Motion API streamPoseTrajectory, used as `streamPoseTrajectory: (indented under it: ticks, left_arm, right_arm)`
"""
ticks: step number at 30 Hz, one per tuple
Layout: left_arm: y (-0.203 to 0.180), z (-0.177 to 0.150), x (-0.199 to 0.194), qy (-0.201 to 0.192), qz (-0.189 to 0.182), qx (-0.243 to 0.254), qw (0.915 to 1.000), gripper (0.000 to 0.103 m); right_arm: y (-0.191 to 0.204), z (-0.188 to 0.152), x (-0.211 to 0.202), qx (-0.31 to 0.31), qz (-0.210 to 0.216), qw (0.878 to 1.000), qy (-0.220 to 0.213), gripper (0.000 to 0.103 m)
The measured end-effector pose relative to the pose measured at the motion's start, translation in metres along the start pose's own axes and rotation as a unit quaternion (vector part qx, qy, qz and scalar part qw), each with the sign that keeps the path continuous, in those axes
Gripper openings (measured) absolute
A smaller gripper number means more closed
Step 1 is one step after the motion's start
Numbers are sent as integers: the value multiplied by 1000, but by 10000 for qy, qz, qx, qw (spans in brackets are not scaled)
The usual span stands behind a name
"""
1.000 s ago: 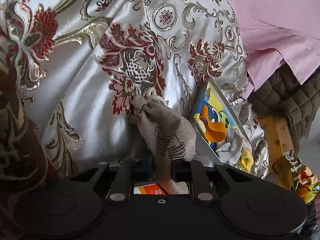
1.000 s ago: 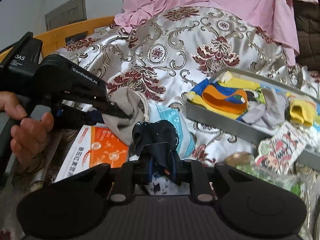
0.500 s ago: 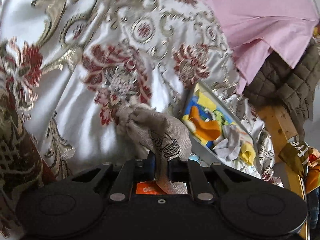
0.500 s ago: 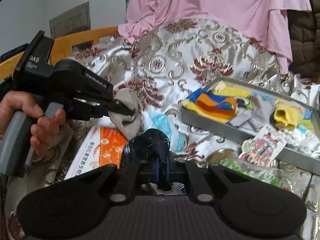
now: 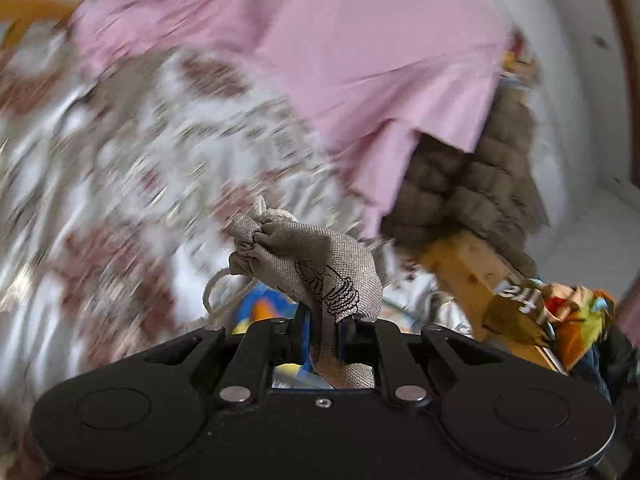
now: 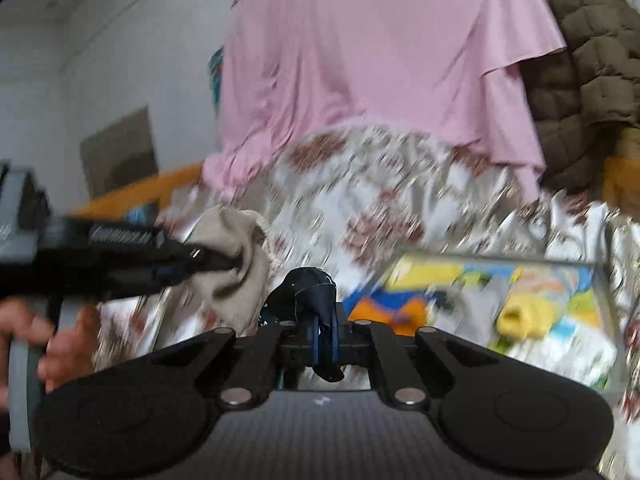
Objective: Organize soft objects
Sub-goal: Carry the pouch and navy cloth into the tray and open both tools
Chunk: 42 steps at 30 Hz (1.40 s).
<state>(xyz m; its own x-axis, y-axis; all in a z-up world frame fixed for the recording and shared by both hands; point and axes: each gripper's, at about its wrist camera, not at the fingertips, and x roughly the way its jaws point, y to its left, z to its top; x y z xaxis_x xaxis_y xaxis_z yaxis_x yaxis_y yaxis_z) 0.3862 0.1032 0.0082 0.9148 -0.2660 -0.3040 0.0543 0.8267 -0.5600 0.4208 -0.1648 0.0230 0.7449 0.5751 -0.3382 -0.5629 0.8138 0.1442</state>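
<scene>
My left tongs point(image 5: 322, 332) are clamped on a beige burlap drawstring pouch point(image 5: 316, 264), which stands up between the fingers, its gathered neck and cord ahead of the tips. My right tongs point(image 6: 325, 330) are closed tight on a dark navy sock point(image 6: 310, 292), bunched above the fingers with a tail hanging below. From the right wrist, the left tongs point(image 6: 224, 262) and pouch point(image 6: 236, 268) sit just left of the sock. A gray tray point(image 6: 604, 304) of colourful soft items lies ahead to the right on the blurred brocade bedspread point(image 6: 360, 200).
</scene>
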Motion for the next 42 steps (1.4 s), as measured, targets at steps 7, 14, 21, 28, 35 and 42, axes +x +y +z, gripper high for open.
streamPoseTrajectory:
  ticks: [7, 14, 21, 28, 35, 42]
  left_arm:
    - [-40, 24, 90, 116, -147, 485, 9986, 13]
    - [-62, 4, 179, 837, -48, 1076, 9907, 13]
    - [-71, -22, 230, 1329, 33, 1166, 9842, 14]
    - [-83, -38, 254, 1730, 666, 1480, 9715, 18]
    - [-85, -37, 246, 1713, 886, 1489, 9699, 41]
    - [-85, -28, 219, 1504, 1006, 1416, 9733, 68]
  right_arm:
    - [-67, 36, 40, 436, -641, 9967, -241, 7]
    - [-129, 23, 73, 1115, -1073, 9879, -32, 7]
    - [-161, 7, 86, 1528, -1411, 9771, 457, 7]
    - [-185, -11, 91, 1797, -1658, 9657, 874, 15]
    - [-185, -6, 83, 1763, -1693, 9666, 767, 54]
    - [-177, 5, 53, 1586, -1825, 9693, 453, 76]
